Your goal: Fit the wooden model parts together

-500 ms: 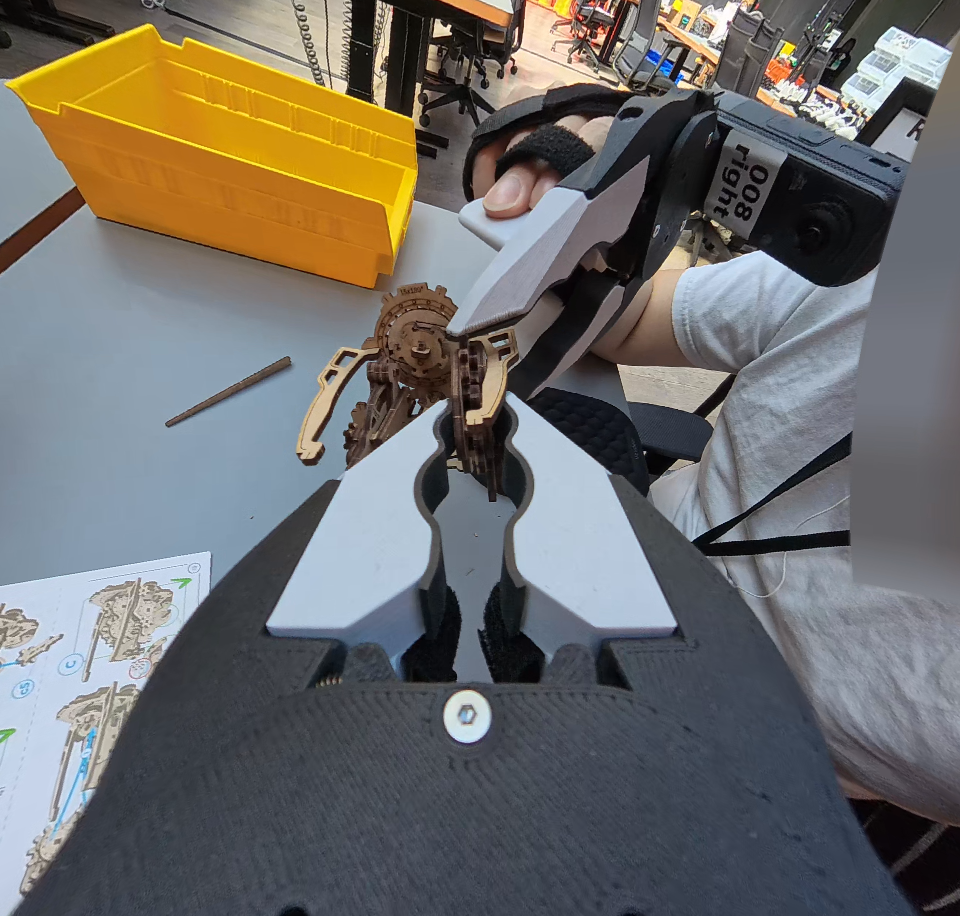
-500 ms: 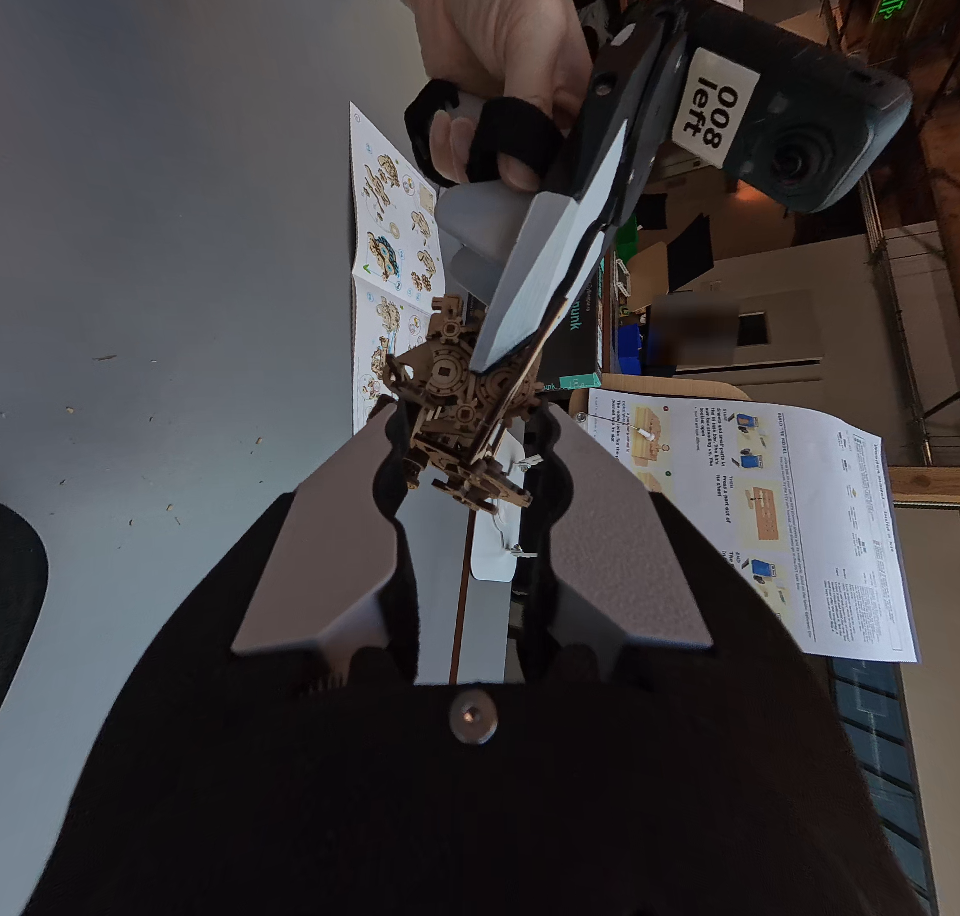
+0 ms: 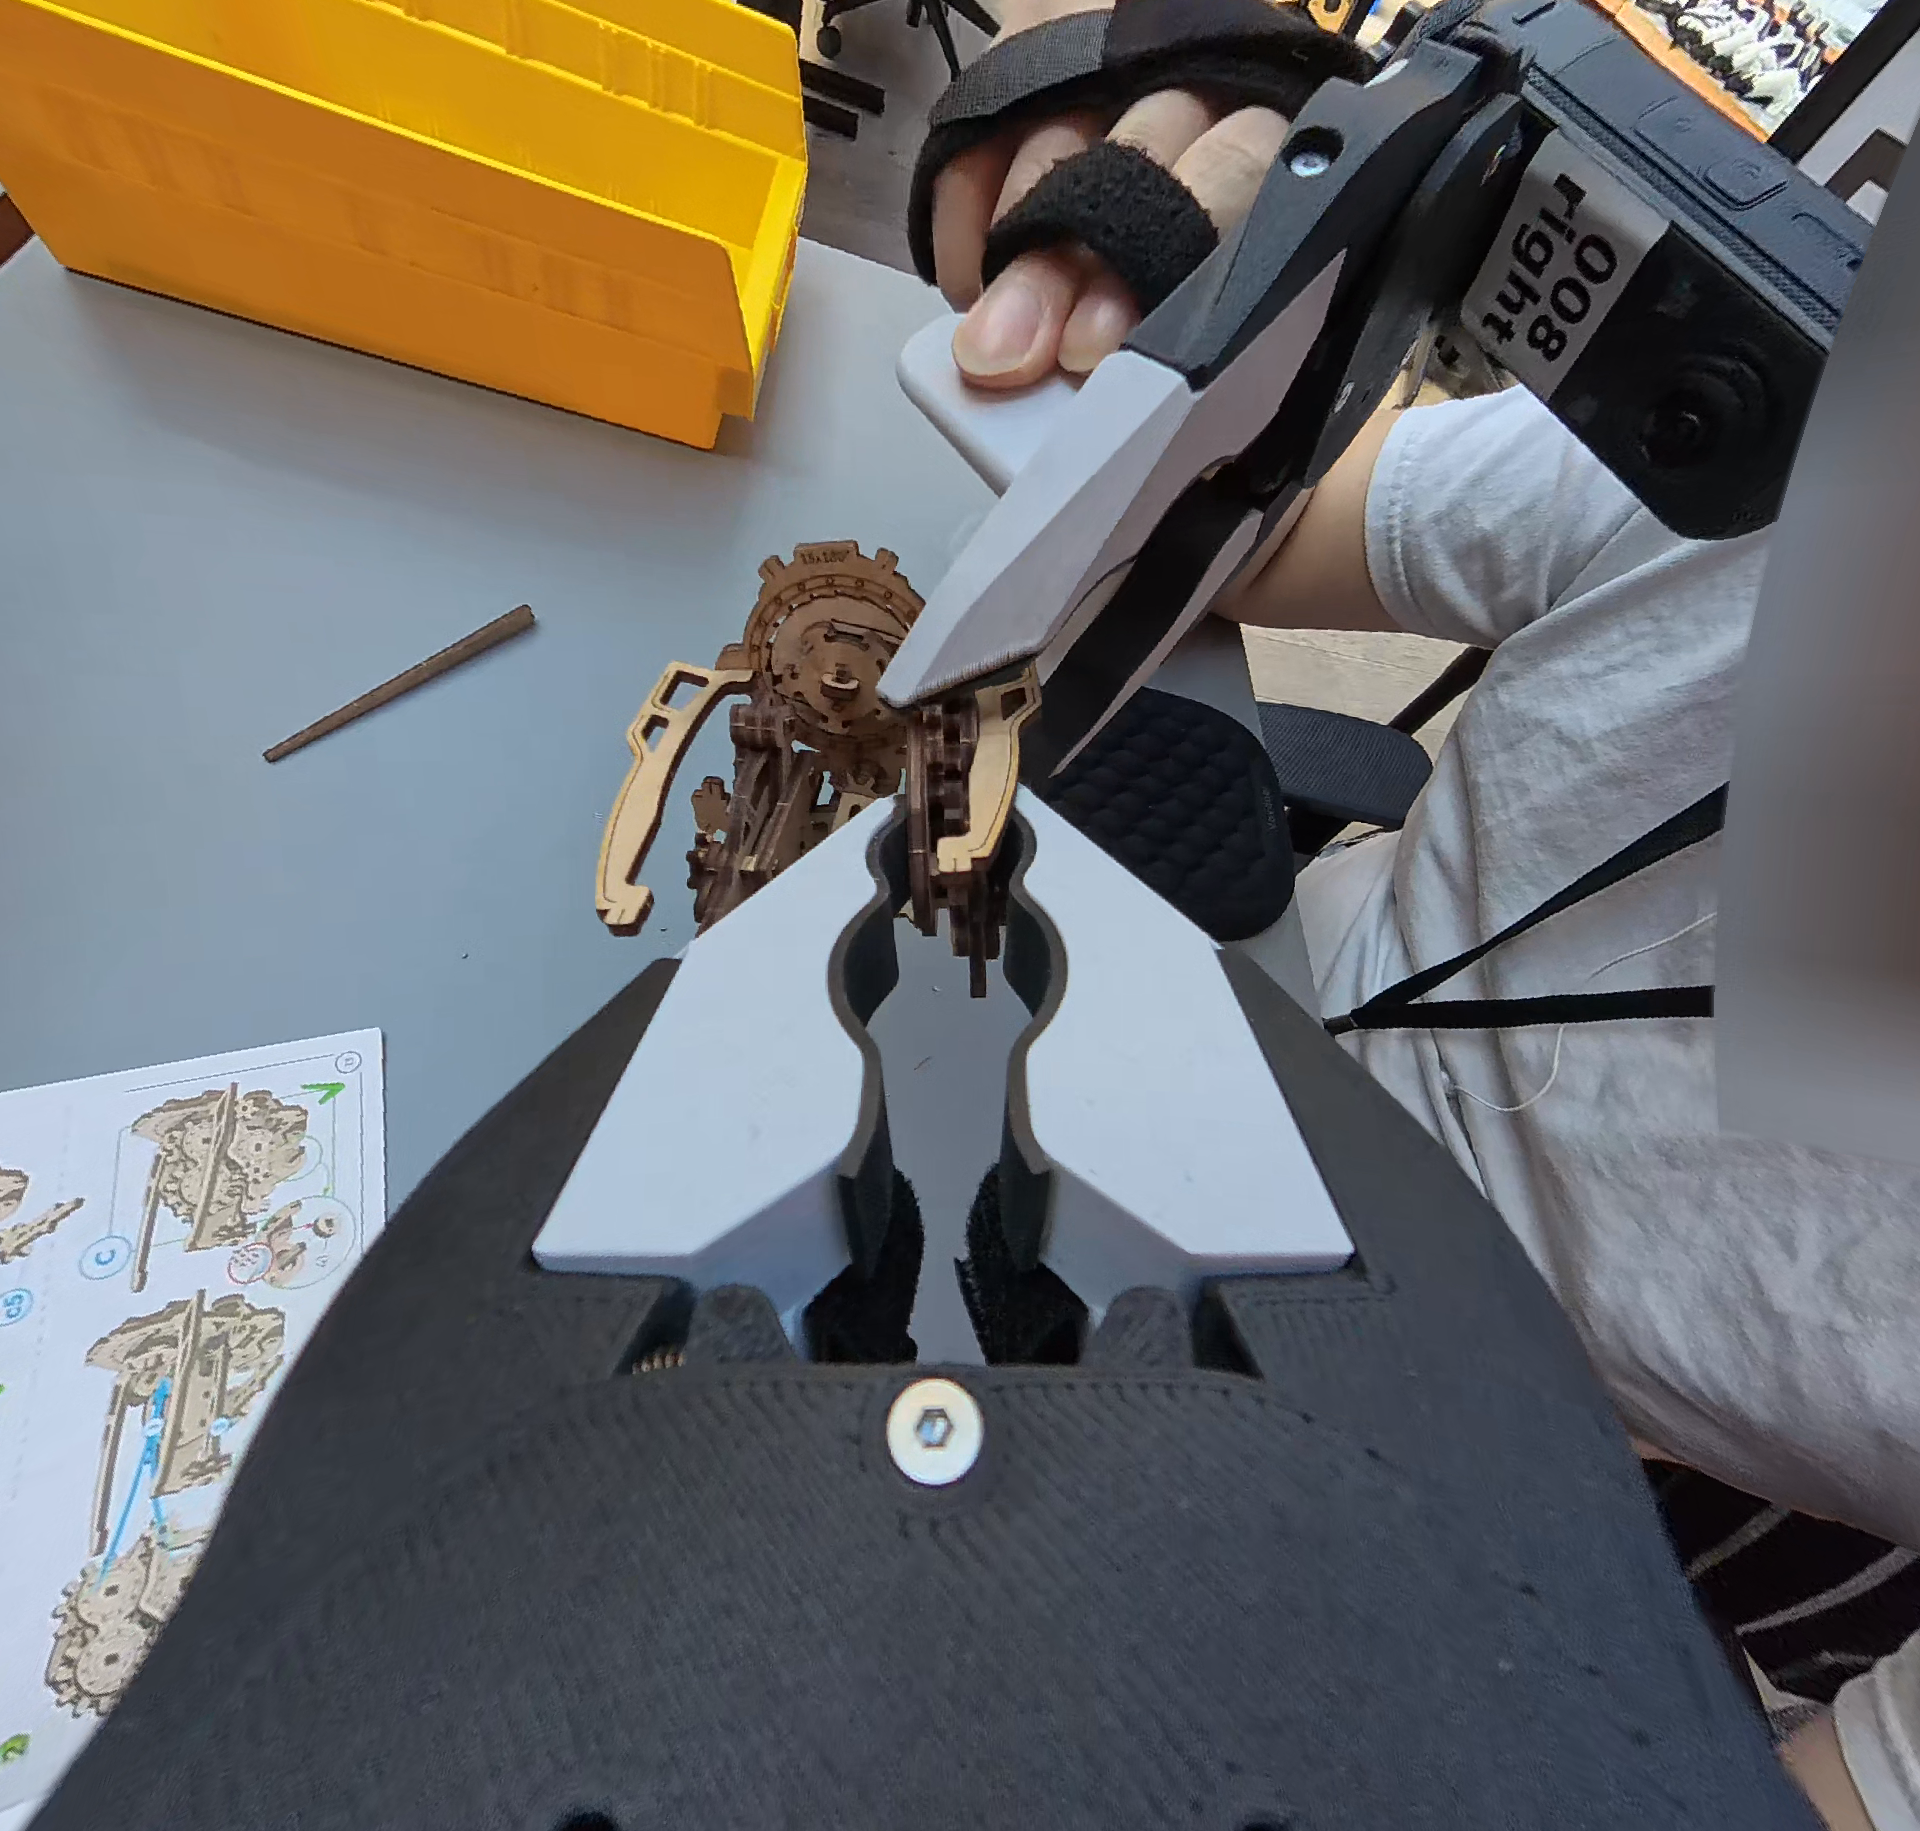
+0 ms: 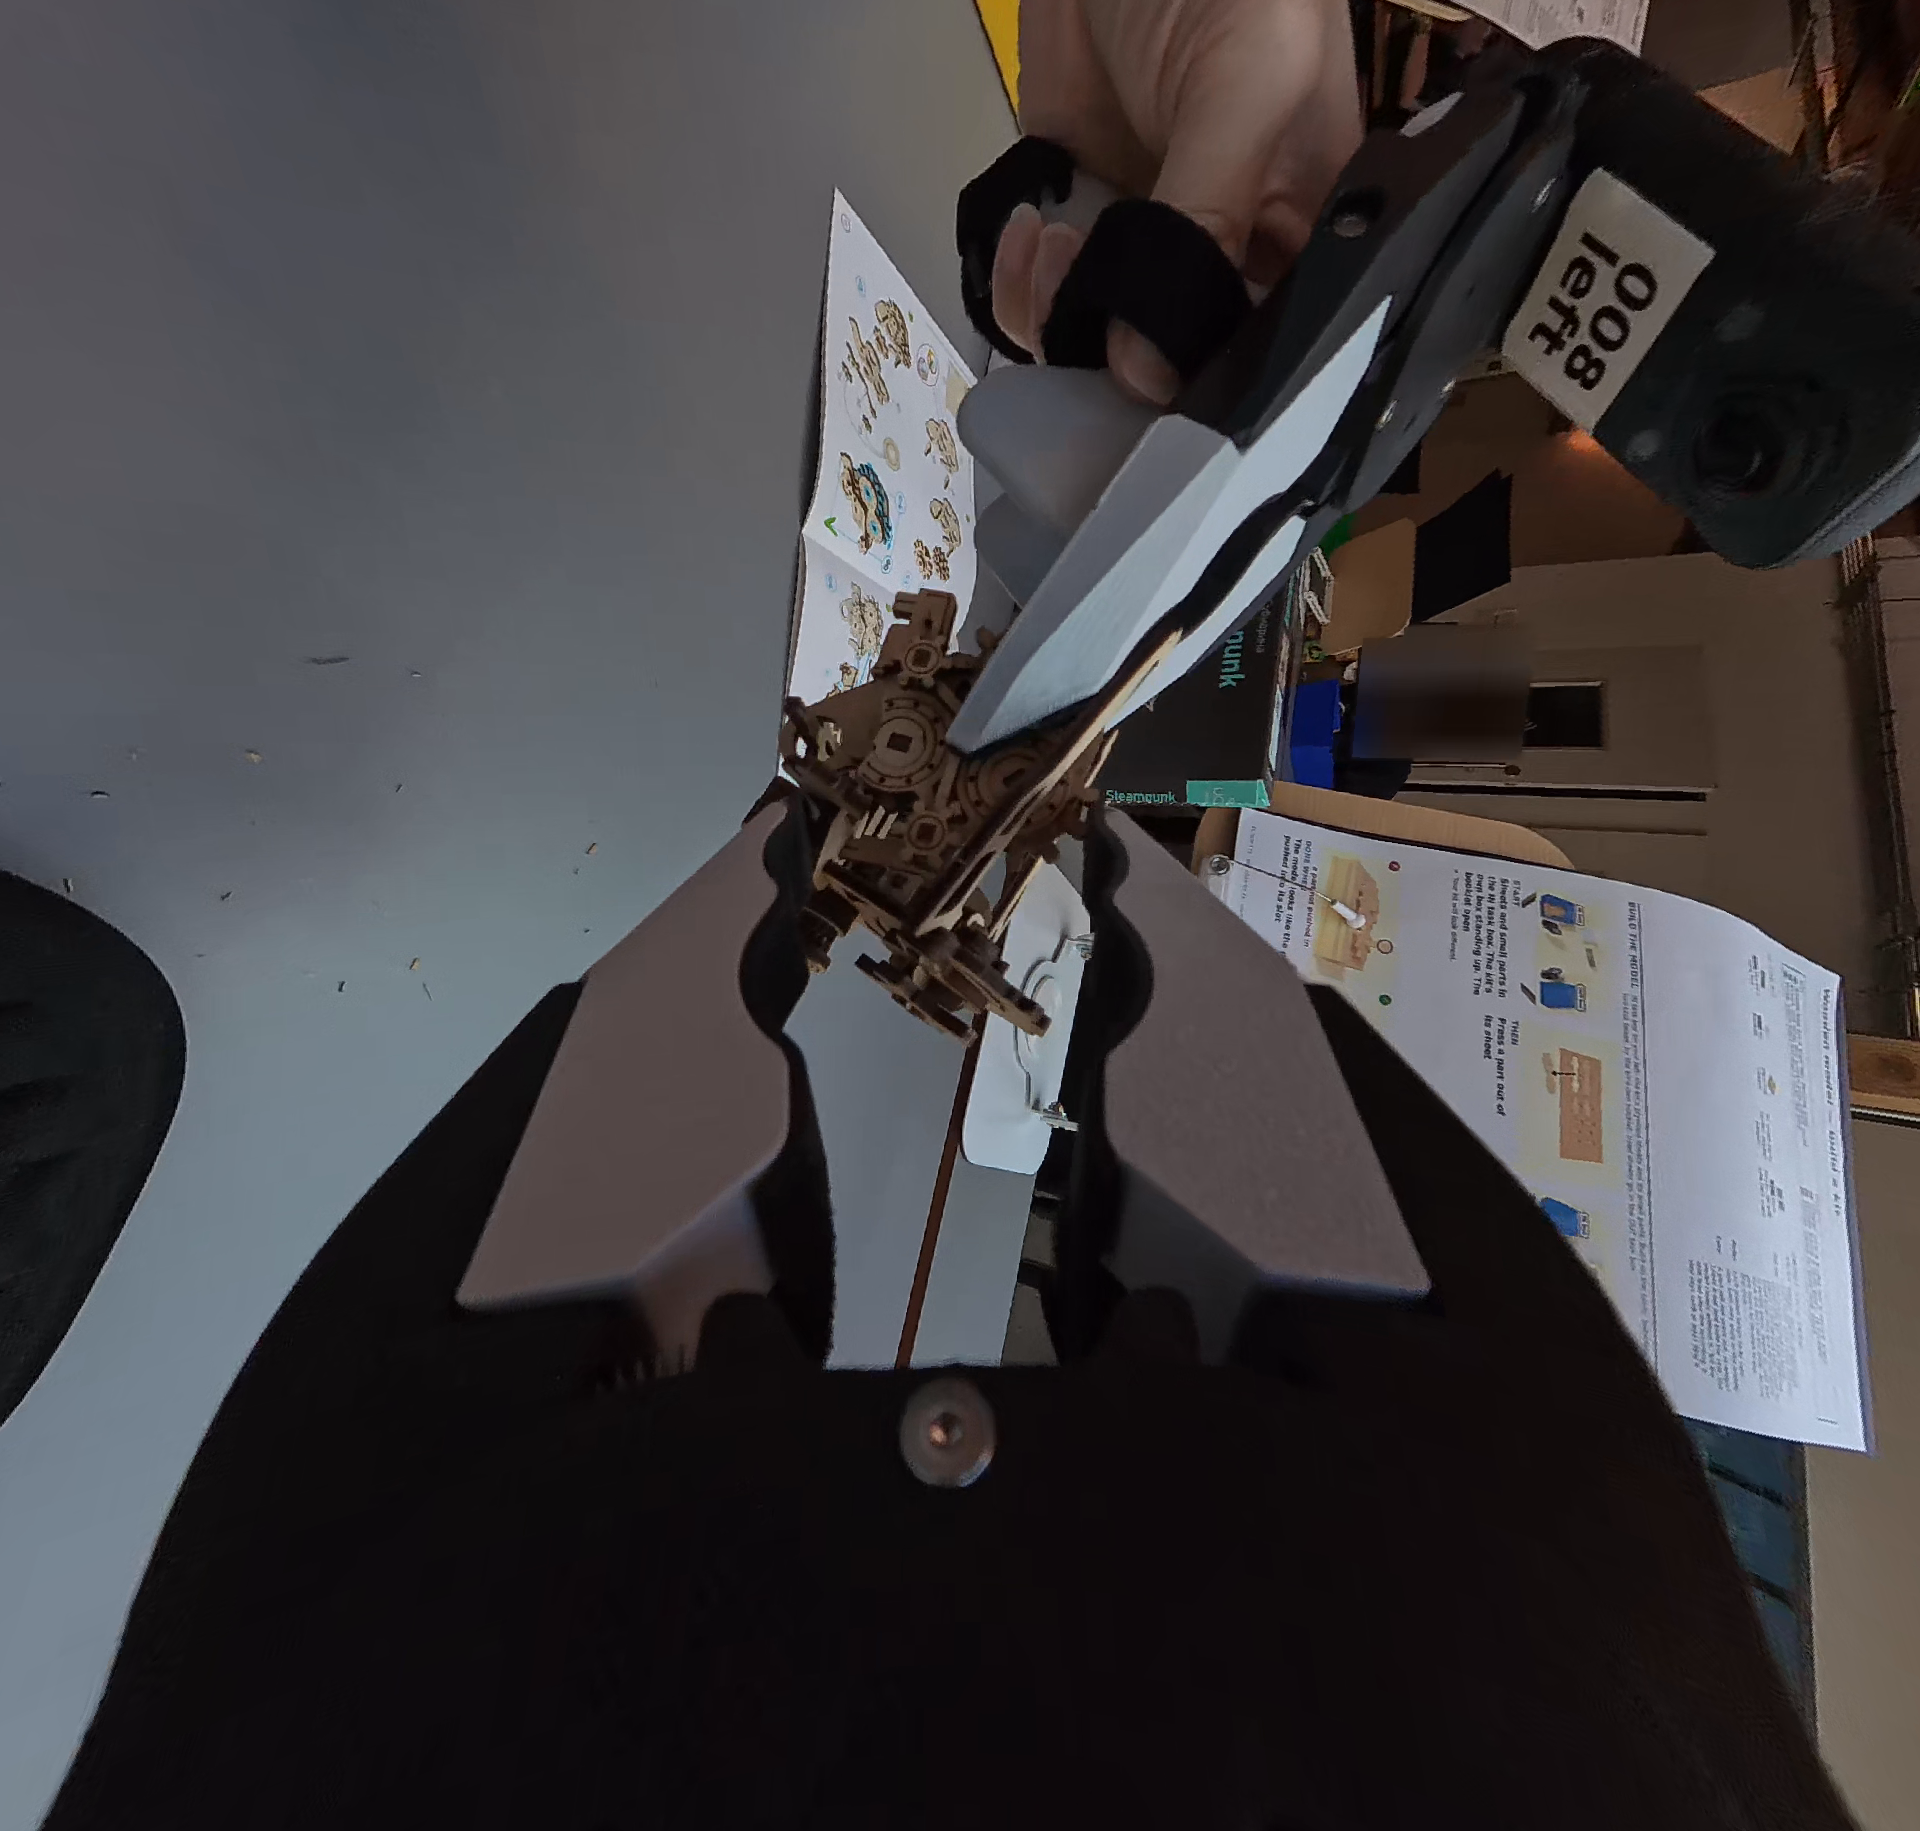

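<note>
Over the last half second little had shifted: my left gripper stayed clamped on the lower edge of the wooden model, held up off the grey table, while my right gripper had closed in on the gear end. Whether the right one actually clamped I could not tell, so I judged the press-fit still unfinished. A loose wooden stick, the yellow bin and the instruction sheet lay well aside, nothing blocking me.

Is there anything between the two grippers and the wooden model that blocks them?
Nothing visible does. The left gripper and the right gripper each already have their jaws closed on the wooden model, held above the grey table.
</note>
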